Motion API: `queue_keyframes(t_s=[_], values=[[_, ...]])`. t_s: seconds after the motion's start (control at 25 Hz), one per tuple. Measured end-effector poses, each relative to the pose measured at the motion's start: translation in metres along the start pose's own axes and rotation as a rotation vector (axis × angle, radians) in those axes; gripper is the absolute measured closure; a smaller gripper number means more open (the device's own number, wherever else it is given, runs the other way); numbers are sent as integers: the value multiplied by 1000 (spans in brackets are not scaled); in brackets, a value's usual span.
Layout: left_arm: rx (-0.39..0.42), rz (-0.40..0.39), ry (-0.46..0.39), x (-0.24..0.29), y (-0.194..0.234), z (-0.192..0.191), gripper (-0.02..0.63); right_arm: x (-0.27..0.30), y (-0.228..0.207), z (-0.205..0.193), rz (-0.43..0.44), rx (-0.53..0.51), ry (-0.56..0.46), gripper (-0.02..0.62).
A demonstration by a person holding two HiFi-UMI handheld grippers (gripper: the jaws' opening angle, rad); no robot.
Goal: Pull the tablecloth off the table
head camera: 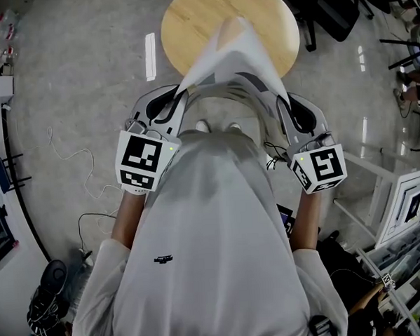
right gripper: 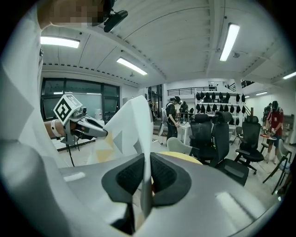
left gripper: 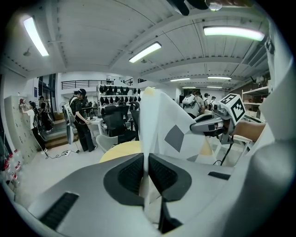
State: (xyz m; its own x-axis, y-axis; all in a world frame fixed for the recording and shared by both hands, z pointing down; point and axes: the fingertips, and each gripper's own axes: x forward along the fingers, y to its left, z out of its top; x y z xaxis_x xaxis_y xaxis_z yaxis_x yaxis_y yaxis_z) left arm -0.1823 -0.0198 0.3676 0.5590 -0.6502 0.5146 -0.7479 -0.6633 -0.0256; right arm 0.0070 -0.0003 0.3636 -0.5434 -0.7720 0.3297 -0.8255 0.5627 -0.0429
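Left gripper (left gripper: 148, 172), right gripper (right gripper: 149, 178), both on one tablecloth (head camera: 237, 51), one table (head camera: 191, 17).

The white tablecloth (head camera: 235, 53) (grey and yellow patches) stands in a creased peak over the near edge of the round wooden table (head camera: 195, 20).

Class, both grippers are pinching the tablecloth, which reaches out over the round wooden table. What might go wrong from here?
1. The left gripper and right gripper each pinch only a thin fold of the tablecloth; a sharp tug might pull it free.
2. The cloth's far tip is over the table; it may drag or catch on the rim.
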Motion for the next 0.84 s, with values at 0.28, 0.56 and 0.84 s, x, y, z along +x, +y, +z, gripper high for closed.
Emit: queue_keyframes(t_s=[0.28,0.56,0.84], values=[[2,-9,-12,-11,0,0,577,-4,11,5,-15,-7,-19,554],[0,-15,-22,-17,-6,5,577,-15,12,9,-32,-12,-26,554],[12,-7,-30,-20,21,1,578,6,24,17,-39,-39,-2,554]])
